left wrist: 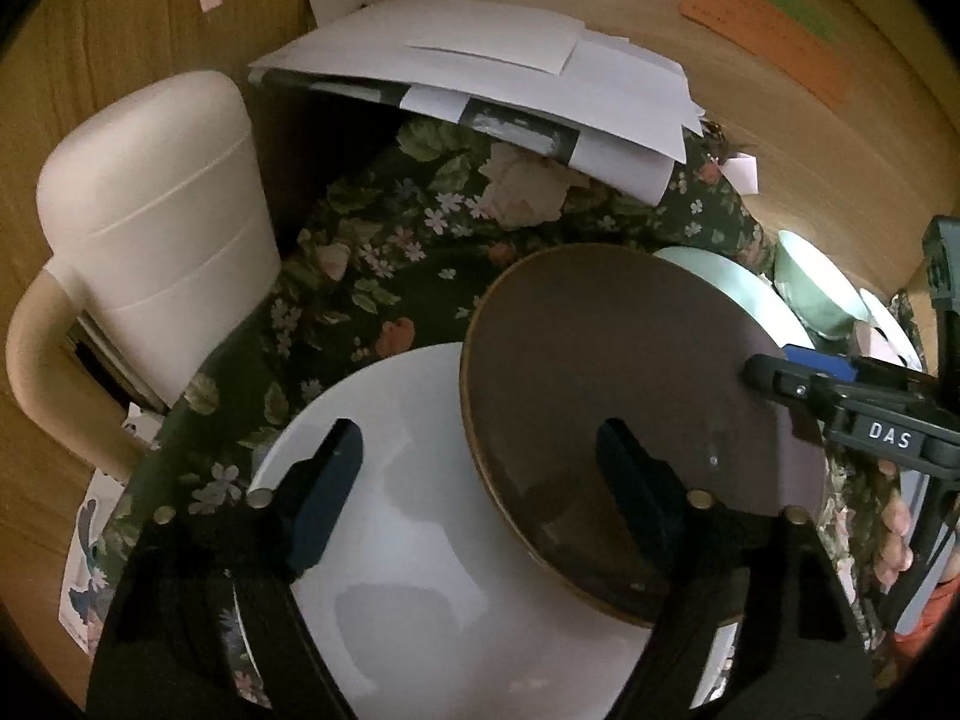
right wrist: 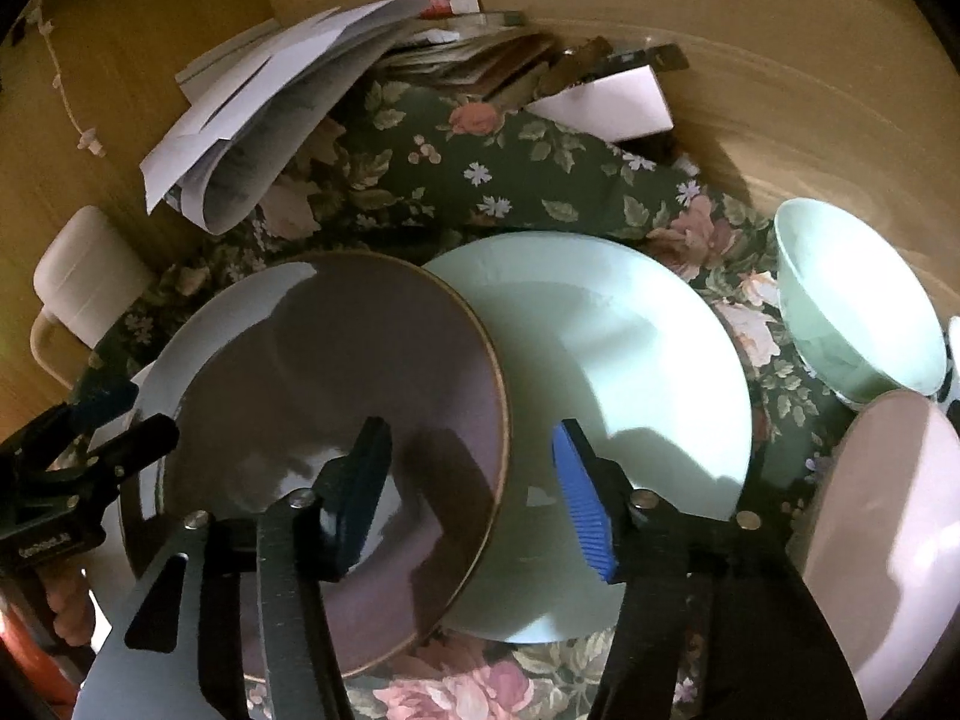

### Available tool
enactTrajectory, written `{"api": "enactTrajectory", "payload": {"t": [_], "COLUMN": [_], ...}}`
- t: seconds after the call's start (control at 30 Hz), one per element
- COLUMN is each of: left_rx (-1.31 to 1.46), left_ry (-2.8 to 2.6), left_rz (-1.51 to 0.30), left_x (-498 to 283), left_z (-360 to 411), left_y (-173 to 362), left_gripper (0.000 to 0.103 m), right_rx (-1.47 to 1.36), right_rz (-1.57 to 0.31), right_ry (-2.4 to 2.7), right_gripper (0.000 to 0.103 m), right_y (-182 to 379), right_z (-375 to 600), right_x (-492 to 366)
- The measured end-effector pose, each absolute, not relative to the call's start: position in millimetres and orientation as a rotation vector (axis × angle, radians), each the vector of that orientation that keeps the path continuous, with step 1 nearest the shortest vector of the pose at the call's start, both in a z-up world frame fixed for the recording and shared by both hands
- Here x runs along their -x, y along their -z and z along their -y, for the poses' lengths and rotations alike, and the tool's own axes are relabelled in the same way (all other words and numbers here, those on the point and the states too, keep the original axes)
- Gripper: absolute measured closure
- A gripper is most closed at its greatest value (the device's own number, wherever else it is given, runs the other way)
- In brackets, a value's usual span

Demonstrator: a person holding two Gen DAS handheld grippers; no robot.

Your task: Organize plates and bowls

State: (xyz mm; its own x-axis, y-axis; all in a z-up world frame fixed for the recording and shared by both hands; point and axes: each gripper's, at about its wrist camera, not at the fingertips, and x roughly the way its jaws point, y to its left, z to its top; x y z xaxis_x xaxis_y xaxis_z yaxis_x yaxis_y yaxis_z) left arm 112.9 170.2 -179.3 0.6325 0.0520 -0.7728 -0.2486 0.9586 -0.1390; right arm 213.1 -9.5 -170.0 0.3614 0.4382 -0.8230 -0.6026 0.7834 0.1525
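The brown plate [right wrist: 336, 420] is the big thing in the middle, and everything else sits around it. It hides a lot of the white plate [left wrist: 420, 570] under it, and its right edge covers part of the pale green plate [right wrist: 612, 396]. In the left wrist view only a thin slice of that green plate peeks out behind the brown one.

The left gripper [left wrist: 480, 492] is open wide, one finger over the white plate and one finger over the brown plate. It holds nothing.

The right gripper [right wrist: 474, 498] has its fingers apart too, one on each side of the brown plate's right rim. In the left wrist view its tip sits right at that rim, but I cannot tell if it is squeezing the plate.

Right of the brown plate, past the green plate, stands a green bowl [right wrist: 858, 312]. Below that bowl is a pink dish [right wrist: 888, 540], cut off by the picture edge, so its shape is hard to tell.

Left of the brown plate is a white jug [left wrist: 156, 240] with a handle. Behind the brown plate lies a messy pile of papers [left wrist: 480, 66]. All of it sits on a dark flowery cloth [left wrist: 372, 276].

I count three plates, one bowl and one pink dish.
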Motion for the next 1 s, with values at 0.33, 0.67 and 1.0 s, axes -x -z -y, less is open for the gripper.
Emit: {"api": "enactTrajectory", "payload": {"t": [0.33,0.67,1.0], "left_rx": [0.287,0.278,0.302], "left_ry": [-0.123,-0.086,-0.114], "left_rz": [-0.903,-0.917,-0.903], "left_x": [-118.5,-122.2,-121.1], "left_z": [-169.5,-158.9,-160.0], "left_y": [184.6,184.4,181.2], "left_gripper": [0.053,0.059,0.059], "right_rx": [0.196,0.176,0.157], "right_rz": [-1.021,-1.039,-1.023], "right_ry": [-0.717,-0.733,-0.731], "right_gripper": [0.062,0.064,0.071], "right_y": [176.0,179.9,173.8], "right_z": [1.4,-5.2,12.8], "right_x": [-216.5,-215.1,-211.1]}}
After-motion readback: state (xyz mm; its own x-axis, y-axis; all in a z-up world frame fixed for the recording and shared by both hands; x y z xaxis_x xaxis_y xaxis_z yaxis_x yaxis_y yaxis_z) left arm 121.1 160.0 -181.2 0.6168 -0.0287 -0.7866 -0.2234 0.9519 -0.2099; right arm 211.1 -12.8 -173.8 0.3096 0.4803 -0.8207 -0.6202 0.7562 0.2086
